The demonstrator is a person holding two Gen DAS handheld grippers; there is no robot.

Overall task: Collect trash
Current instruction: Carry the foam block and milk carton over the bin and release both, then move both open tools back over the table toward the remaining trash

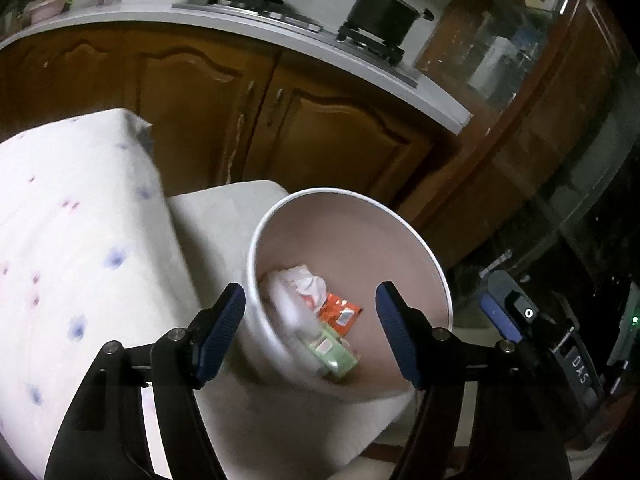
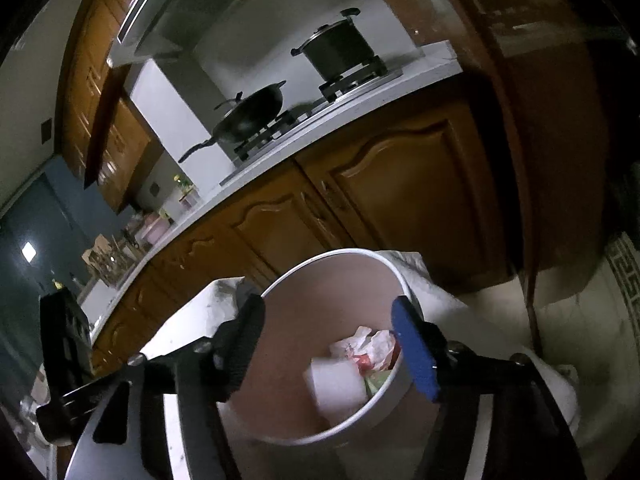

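Note:
A white round bin (image 1: pixel 400 216) stands on a white-covered seat beside the table; it also shows in the right wrist view (image 2: pixel 320 264). Inside lie crumpled white paper (image 1: pixel 298 280), an orange wrapper (image 1: pixel 340 312) and a green packet (image 1: pixel 336 356). In the right wrist view a white paper cup (image 2: pixel 336 384) lies or falls blurred inside, by crumpled wrappers (image 2: pixel 376 344). My left gripper (image 1: pixel 310 320) is open and empty over the bin's mouth. My right gripper (image 2: pixel 326 344) is open and empty above the bin; it also shows in the left wrist view (image 1: pixel 508 312), to the right.
A table with a floral white cloth (image 1: pixel 72 220) lies left of the bin. Behind are wooden cabinet doors (image 1: pixel 328 144) and a white counter with a stove, a wok (image 2: pixel 248 120) and a pot (image 1: pixel 384 12). A tiled floor with a patterned border (image 2: pixel 628 280) lies at right.

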